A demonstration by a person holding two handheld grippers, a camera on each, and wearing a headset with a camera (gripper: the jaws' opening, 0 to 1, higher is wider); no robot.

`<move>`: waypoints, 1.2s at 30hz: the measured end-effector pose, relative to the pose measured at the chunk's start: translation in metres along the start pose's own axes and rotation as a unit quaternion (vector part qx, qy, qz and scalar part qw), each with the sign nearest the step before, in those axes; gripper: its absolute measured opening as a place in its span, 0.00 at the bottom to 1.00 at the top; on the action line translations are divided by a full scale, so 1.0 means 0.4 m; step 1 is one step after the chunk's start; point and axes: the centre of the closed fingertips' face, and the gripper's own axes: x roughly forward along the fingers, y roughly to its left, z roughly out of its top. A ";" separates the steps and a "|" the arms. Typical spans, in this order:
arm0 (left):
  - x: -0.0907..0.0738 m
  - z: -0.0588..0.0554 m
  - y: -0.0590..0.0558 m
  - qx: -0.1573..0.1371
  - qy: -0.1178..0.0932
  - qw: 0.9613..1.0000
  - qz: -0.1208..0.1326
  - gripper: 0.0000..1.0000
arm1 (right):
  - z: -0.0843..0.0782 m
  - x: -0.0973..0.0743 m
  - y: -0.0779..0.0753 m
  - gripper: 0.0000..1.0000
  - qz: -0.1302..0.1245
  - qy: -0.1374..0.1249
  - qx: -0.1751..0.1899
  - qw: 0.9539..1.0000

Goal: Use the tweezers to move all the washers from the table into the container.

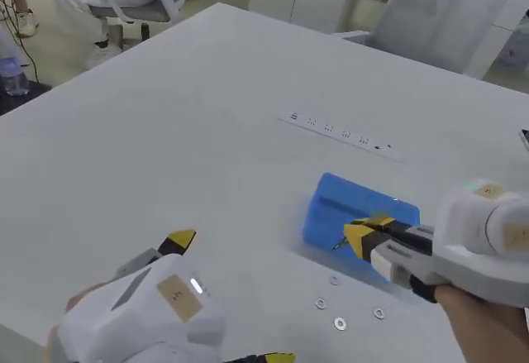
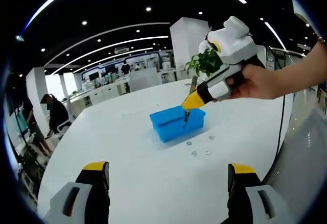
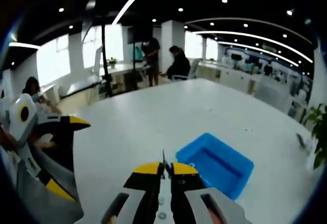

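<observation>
I had the right gripper (image 1: 357, 235) poised above the near edge of the blue container (image 1: 347, 206), its yellow-tipped jaws pressed together on the tweezers (image 1: 339, 244), which pointed down toward the container's near wall. I could not tell whether the tweezer tips carried anything. Four washers (image 1: 340, 323) lay loose on the white table (image 1: 207, 131) just beside the container, on the side nearest me, scattered apart from one another. The left gripper (image 1: 231, 297) hung well back from the container, on the same near side and away from the washers, its jaws spread wide and gripping nothing. In the left gripper view the container sat squarely ahead between those open jaws, with the tweezers dropping to its front rim. In the right gripper view the container lay just beyond the closed jaws.
</observation>
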 end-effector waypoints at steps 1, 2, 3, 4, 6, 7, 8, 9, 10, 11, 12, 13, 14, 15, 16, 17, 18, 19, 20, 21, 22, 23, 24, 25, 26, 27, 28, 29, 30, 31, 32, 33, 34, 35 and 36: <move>0.000 -0.001 -0.002 -0.001 0.001 1.000 -0.002 0.99 | -0.016 0.001 0.004 0.03 0.001 0.006 0.006 1.000; 0.000 -0.002 -0.002 0.000 0.003 1.000 -0.002 0.99 | -0.024 0.002 0.007 0.03 0.002 0.009 0.009 1.000; 0.001 -0.003 -0.004 0.003 0.004 1.000 -0.003 0.99 | -0.038 0.006 0.010 0.03 0.005 0.015 0.014 1.000; 0.001 -0.003 -0.006 0.004 0.004 1.000 -0.005 0.99 | -0.048 0.008 0.013 0.03 0.006 0.020 0.013 1.000; 0.001 0.000 -0.010 0.004 0.001 1.000 -0.009 0.99 | -0.069 0.015 0.015 0.03 0.003 0.030 0.007 1.000; 0.001 0.001 -0.012 0.004 -0.001 1.000 -0.010 0.99 | -0.077 0.020 0.014 0.03 0.004 0.035 0.008 0.999; 0.000 0.001 -0.011 0.004 0.000 1.000 -0.010 0.99 | -0.087 0.024 0.013 0.03 0.005 0.041 0.011 0.999; 0.001 -0.001 -0.010 0.006 0.002 1.000 -0.008 0.99 | -0.099 0.030 0.010 0.03 0.005 0.047 0.017 0.999; 0.001 -0.003 -0.009 0.005 0.004 1.000 -0.008 0.99 | -0.104 0.033 0.009 0.03 0.005 0.049 0.021 0.999; 0.001 -0.004 -0.009 0.005 0.005 1.000 -0.008 0.99 | -0.111 0.038 0.006 0.03 0.007 0.051 0.027 0.998; 0.001 -0.004 -0.009 0.006 0.005 1.000 -0.008 0.99 | -0.115 0.041 0.004 0.03 0.007 0.053 0.030 0.998; 0.001 -0.005 -0.008 0.007 0.006 1.000 -0.007 0.99 | -0.120 0.044 0.003 0.03 0.007 0.056 0.032 0.998; 0.002 -0.005 -0.008 0.008 0.007 1.000 -0.007 0.99 | -0.125 0.047 0.003 0.03 0.009 0.059 0.035 0.998; 0.002 -0.006 -0.008 0.008 0.008 1.000 -0.007 0.99 | -0.129 0.049 0.002 0.03 0.010 0.062 0.036 0.997; 0.002 -0.006 -0.009 0.009 0.008 1.000 -0.007 0.99 | -0.134 0.051 0.003 0.03 0.010 0.066 0.034 0.997; 0.002 -0.006 -0.009 0.009 0.008 1.000 -0.007 0.99 | -0.136 0.051 0.005 0.03 0.011 0.068 0.032 0.997; 0.002 -0.006 -0.008 0.010 0.008 1.000 -0.006 0.99 | -0.139 0.052 0.006 0.03 0.012 0.072 0.029 0.997; 0.002 -0.006 -0.008 0.010 0.008 1.000 -0.006 0.99 | -0.141 0.052 0.008 0.03 0.012 0.074 0.026 0.997; 0.002 -0.007 -0.008 0.010 0.009 1.000 -0.006 0.99 | -0.145 0.053 0.006 0.03 0.011 0.076 0.023 0.997; 0.002 -0.007 -0.008 0.010 0.009 1.000 -0.006 0.99 | -0.146 0.053 0.005 0.03 0.011 0.077 0.023 0.997; 0.002 -0.008 -0.008 0.011 0.009 1.000 -0.006 0.99 | -0.148 0.054 0.005 0.03 0.013 0.076 0.023 0.997; 0.002 -0.007 -0.008 0.011 0.009 1.000 -0.006 0.99 | -0.149 0.057 0.006 0.03 0.016 0.075 0.029 0.997; 0.002 -0.008 -0.008 0.011 0.010 1.000 -0.005 0.99 | -0.152 0.059 0.007 0.03 0.015 0.077 0.029 0.996; 0.002 -0.009 -0.008 0.011 0.010 1.000 -0.005 0.99 | -0.154 0.059 0.008 0.03 0.013 0.079 0.025 0.996; 0.002 -0.010 -0.008 0.011 0.011 1.000 -0.005 0.99 | -0.158 0.061 0.007 0.03 0.011 0.080 0.020 0.996; 0.003 -0.010 -0.008 0.012 0.012 1.000 -0.005 0.99 | -0.162 0.063 0.006 0.03 0.012 0.083 0.019 0.996; 0.003 -0.011 -0.008 0.013 0.013 1.000 -0.005 0.99 | -0.167 0.065 0.006 0.03 0.013 0.086 0.018 0.996; 0.003 -0.011 -0.009 0.013 0.014 1.000 -0.005 0.99 | -0.162 0.066 0.003 0.04 0.013 0.077 0.017 0.997; 0.003 -0.012 -0.010 0.014 0.014 1.000 -0.006 0.99 | -0.164 0.065 0.002 0.03 0.012 0.082 0.019 0.996; 0.003 -0.012 -0.010 0.015 0.015 1.000 -0.006 0.99 | -0.165 0.067 -0.003 0.03 0.012 0.080 0.021 0.996; 0.004 -0.012 -0.010 0.015 0.015 1.000 -0.006 0.99 | -0.164 0.068 -0.004 0.03 0.011 0.079 0.024 0.996; 0.004 -0.012 -0.010 0.015 0.015 1.000 -0.006 0.99 | -0.165 0.068 -0.010 0.03 0.011 0.081 0.035 0.996; 0.004 -0.013 -0.010 0.016 0.016 1.000 -0.005 0.99 | -0.162 0.067 -0.011 0.03 0.011 0.078 0.043 0.996; 0.004 -0.014 -0.009 0.017 0.017 1.000 -0.005 0.99 | -0.155 0.067 -0.012 0.03 0.010 0.070 0.048 0.996; 0.005 -0.015 -0.009 0.017 0.018 1.000 -0.004 0.99 | -0.154 0.067 -0.016 0.03 0.008 0.069 0.053 0.996</move>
